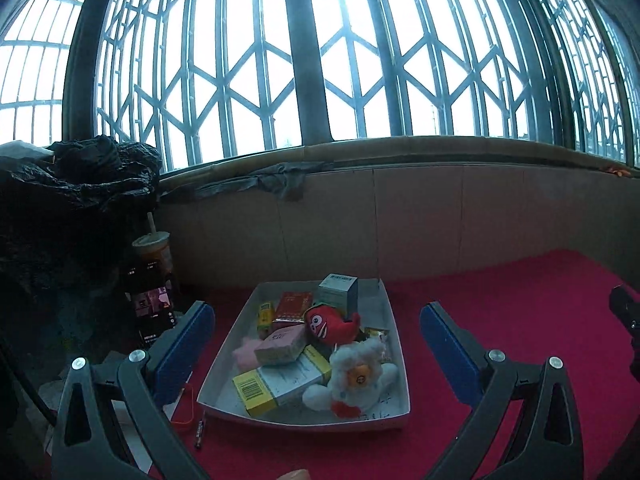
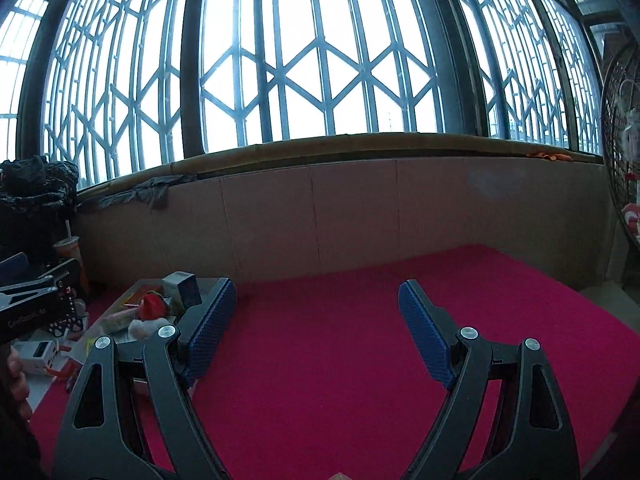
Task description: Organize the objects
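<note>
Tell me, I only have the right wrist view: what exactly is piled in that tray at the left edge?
Observer: A red plush toy lies on several small boxes, with a white plush toy at the near end of the tray.
Operator: Is the left gripper holding any of it?
Observer: No. The left gripper is open, nothing between its pads, and it faces the tray.
Operator: Anything beside the tray?
Observer: A pen lies on the red cloth by its near left corner.
</note>
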{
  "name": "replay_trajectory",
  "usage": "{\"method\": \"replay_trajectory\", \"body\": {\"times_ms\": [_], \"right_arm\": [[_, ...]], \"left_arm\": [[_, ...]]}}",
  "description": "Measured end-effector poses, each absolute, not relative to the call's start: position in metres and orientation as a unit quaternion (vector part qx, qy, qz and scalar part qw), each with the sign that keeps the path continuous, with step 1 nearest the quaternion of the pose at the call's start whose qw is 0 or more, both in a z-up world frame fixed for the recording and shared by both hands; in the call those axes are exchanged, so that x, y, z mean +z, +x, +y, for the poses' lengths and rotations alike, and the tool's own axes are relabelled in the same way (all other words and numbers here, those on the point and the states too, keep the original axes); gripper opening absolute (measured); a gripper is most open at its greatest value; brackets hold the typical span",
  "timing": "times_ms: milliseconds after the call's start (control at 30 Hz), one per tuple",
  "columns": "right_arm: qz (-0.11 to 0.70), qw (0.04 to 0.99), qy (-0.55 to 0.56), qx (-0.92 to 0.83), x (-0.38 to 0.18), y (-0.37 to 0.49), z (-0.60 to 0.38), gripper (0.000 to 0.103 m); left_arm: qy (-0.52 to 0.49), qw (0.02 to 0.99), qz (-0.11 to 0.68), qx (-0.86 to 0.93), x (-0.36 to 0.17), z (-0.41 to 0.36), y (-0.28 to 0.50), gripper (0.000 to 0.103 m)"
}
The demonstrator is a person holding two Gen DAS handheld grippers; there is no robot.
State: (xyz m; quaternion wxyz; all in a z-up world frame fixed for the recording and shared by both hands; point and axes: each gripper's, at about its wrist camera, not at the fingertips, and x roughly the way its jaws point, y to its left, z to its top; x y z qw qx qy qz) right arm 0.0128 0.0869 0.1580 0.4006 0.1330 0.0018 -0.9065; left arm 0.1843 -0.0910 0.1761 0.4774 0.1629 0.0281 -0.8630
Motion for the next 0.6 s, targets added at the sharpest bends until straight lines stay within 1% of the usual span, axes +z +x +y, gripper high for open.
{"method": "replay_trajectory", "body": {"times_ms": [333,600], "right_arm": [[-0.001,0.413,0.147,-0.899,0.155,0.015,0.103,0.084],[0.003,0.419,0.155,-0.895,0.151,0.017,0.102,0.084]], "left_arm": [[0.183,0.446,0.086,-0.872,0.169,-0.095,0.185,0.103],[0.185,0.462,0.097,-0.862,0.166,-0.098,0.191,0.103]]}}
